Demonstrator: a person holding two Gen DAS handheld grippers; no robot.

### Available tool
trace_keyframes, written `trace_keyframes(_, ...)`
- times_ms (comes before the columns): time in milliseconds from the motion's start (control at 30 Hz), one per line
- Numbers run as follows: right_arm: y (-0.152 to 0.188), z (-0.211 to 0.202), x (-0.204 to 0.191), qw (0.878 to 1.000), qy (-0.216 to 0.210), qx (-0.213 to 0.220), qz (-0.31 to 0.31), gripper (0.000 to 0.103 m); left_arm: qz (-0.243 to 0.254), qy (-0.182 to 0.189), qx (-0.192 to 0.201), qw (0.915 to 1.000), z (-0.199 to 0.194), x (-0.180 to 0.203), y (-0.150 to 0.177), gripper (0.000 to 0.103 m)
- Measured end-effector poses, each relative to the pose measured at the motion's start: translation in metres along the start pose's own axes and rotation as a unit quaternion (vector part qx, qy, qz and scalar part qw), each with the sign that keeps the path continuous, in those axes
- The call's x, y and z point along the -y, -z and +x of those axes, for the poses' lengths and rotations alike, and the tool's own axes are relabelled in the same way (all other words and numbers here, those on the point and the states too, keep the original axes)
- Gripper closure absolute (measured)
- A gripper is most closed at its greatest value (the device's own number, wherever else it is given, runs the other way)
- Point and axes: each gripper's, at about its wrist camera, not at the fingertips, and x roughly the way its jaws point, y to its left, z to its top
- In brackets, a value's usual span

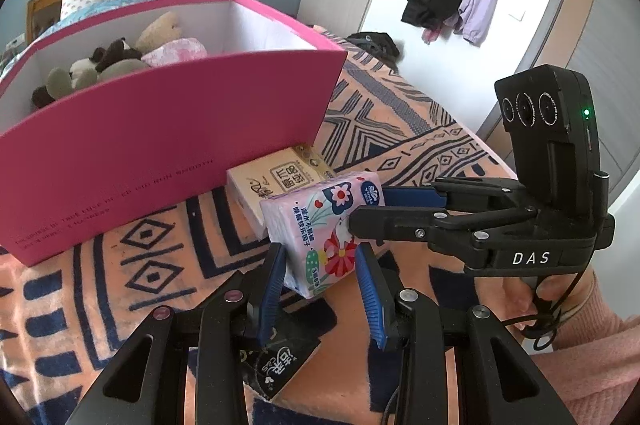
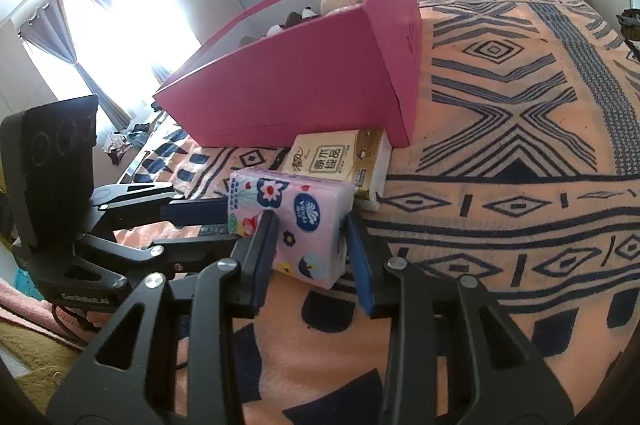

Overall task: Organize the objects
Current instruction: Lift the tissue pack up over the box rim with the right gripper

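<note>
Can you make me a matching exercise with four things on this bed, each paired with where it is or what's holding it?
Things:
1. pink floral tissue pack
2. beige tissue pack
3. black tissue pack
4. plush toys

Places:
A. inside the pink box
B. lying under the left gripper
C. against the pink box's front wall
D. between both grippers' fingers, with the right gripper

Pairs: 1-D, 2-C, 3-B, 4-A

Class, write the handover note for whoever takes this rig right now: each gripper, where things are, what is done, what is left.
Left gripper and right gripper: jaws on both sides of the pink tissue pack, held off the blanket.
Beige tissue pack lies against the pink box.
Done: plush toys in the box.
Left: pink pack, beige pack, and a black packet below the left gripper.
</note>
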Motion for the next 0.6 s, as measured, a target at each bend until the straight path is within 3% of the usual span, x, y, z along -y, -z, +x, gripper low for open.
trace_keyframes(600, -0.01, -0.008, -0.013, 1.0, 0.002, 0.014, -0.018, 0.065, 0.014, -0.017, 0.026, 0.9994, -0.015, 0.004, -0.008, 0.067)
